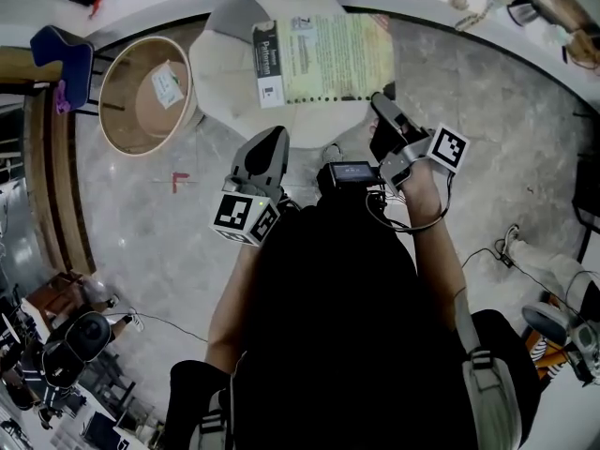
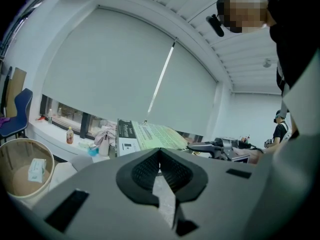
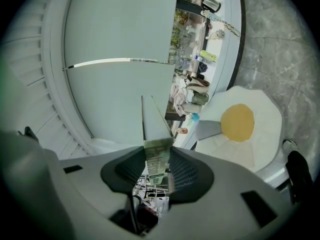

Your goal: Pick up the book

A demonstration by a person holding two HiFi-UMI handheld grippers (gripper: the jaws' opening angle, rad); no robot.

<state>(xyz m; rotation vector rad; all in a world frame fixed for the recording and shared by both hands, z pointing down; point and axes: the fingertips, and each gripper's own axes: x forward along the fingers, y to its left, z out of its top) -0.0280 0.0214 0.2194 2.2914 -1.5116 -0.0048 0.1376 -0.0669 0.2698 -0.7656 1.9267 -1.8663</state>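
Gripping the book (image 1: 323, 59) edge-on by its near corner in the right gripper (image 1: 381, 106), apparently to carry it level and clear above the cushion (image 1: 220, 68), with the left gripper (image 1: 270, 141) closed, empty, nearby, likely as backup.
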